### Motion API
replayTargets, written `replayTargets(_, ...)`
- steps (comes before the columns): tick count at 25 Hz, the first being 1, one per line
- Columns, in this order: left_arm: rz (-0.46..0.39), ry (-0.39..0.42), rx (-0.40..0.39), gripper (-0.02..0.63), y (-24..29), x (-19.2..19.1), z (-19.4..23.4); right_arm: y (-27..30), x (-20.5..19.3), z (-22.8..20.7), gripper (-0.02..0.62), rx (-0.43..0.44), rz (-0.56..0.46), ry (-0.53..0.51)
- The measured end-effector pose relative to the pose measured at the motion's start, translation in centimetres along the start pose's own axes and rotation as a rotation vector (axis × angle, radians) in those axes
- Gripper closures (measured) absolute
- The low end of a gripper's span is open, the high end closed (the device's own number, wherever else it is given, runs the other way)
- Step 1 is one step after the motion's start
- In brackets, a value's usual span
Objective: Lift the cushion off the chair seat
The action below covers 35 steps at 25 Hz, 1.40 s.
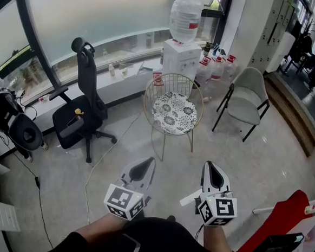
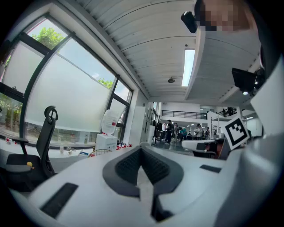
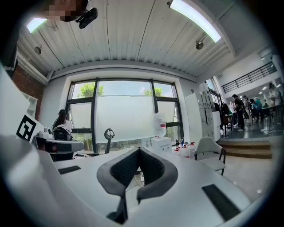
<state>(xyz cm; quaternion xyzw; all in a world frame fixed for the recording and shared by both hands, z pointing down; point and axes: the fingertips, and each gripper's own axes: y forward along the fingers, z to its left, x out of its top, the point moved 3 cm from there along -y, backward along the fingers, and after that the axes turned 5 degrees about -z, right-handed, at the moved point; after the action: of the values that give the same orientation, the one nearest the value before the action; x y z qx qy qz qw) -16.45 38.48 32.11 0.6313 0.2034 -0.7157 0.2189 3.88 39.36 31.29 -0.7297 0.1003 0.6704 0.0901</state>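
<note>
A round black-and-white patterned cushion lies on the seat of a gold wire chair in the middle of the floor. Both grippers are held low and level, well short of the chair and pointing toward it. My left gripper has its jaws together with nothing between them, as the left gripper view also shows. My right gripper is shut and empty too, its tips meeting in the right gripper view. In the left gripper view only the chair's wire back peeks over the jaws; the cushion is hidden.
A black office chair stands left of the wire chair, a grey chair to its right. A water dispenser and bottles sit behind by the window ledge. A cable runs across the floor. A red object is at lower right.
</note>
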Motion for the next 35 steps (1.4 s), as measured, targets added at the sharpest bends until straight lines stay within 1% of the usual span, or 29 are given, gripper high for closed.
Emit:
replayTargets(10,0.000,-0.013,-0.012,0.601,-0.3,-0.1,0.1,0.1,-0.1,0.6,0.587,-0.007,0.001,-0.008)
replayTargets(14,0.001,-0.023,-0.016,0.601,-0.3,-0.5,0.7,0.3,-0.3,0.9,0.586,-0.003,0.001,0.015)
replayTargets(19,0.004,-0.042,-0.030,0.601,-0.2,-0.4,2.0,1.4,-0.5,1.8,0.586,0.002,0.021,0.015)
replayTargets(23,0.002,-0.041,-0.047,0.601,-0.2,-0.4,3.4,2.4,-0.5,3.0,0.586,-0.003,0.032,0.004)
replayTargets(26,0.006,-0.063,-0.057,0.601,0.0,-0.7,4.7,3.2,-0.6,3.7,0.586,-0.007,0.042,-0.015)
replayTargets(29,0.018,-0.078,-0.085,0.601,0.2,-1.2,5.5,3.7,-1.0,4.1,0.586,-0.019,0.055,-0.024)
replayTargets(32,0.031,-0.079,-0.103,0.601,0.9,-1.6,6.2,4.4,-1.4,4.2,0.586,-0.025,0.064,-0.013)
replayTargets(35,0.033,-0.091,-0.096,0.601,2.1,-1.9,6.7,5.5,-1.7,3.6,0.586,-0.015,0.067,-0.009)
